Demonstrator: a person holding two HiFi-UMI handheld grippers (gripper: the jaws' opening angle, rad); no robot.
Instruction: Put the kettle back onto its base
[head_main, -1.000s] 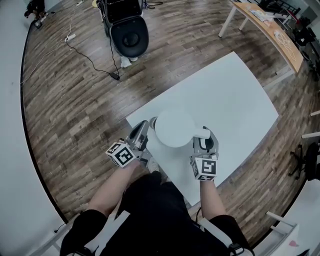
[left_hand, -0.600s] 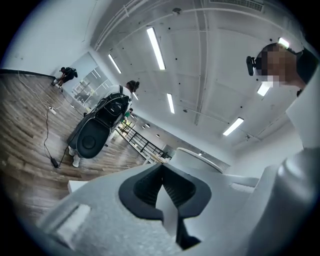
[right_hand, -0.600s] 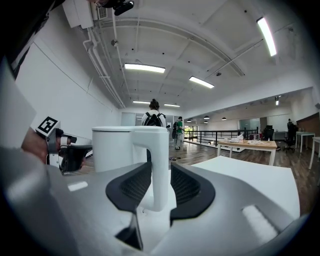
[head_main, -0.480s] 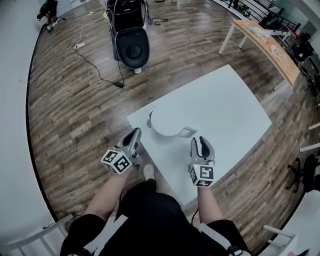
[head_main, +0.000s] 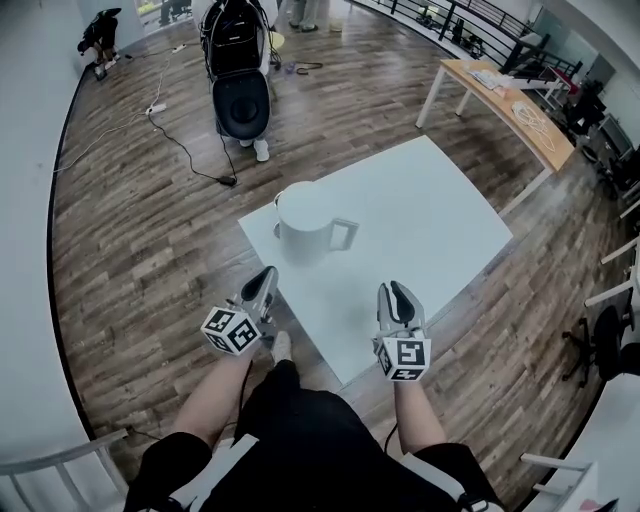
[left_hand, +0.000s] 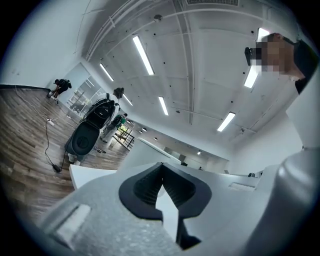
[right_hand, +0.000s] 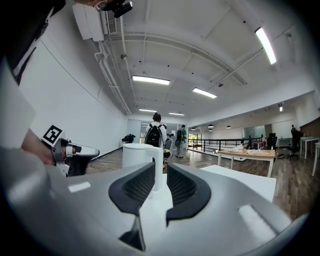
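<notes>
Since R gripper (empty, closing) & L gripper withdrew, kettle stands free.

One kettle, one white table, one wooden table, one left claw, one right claw.

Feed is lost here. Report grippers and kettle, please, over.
Left gripper shut, empty. Right gripper open, empty, jaws have just been closing. Kettle upright on table, untouched. Nothing in the way.

You stand in an open-plan lab: plank floor, white bench, cluttered wooden desk, strip lights beside bare ceiling pipes.
</notes>
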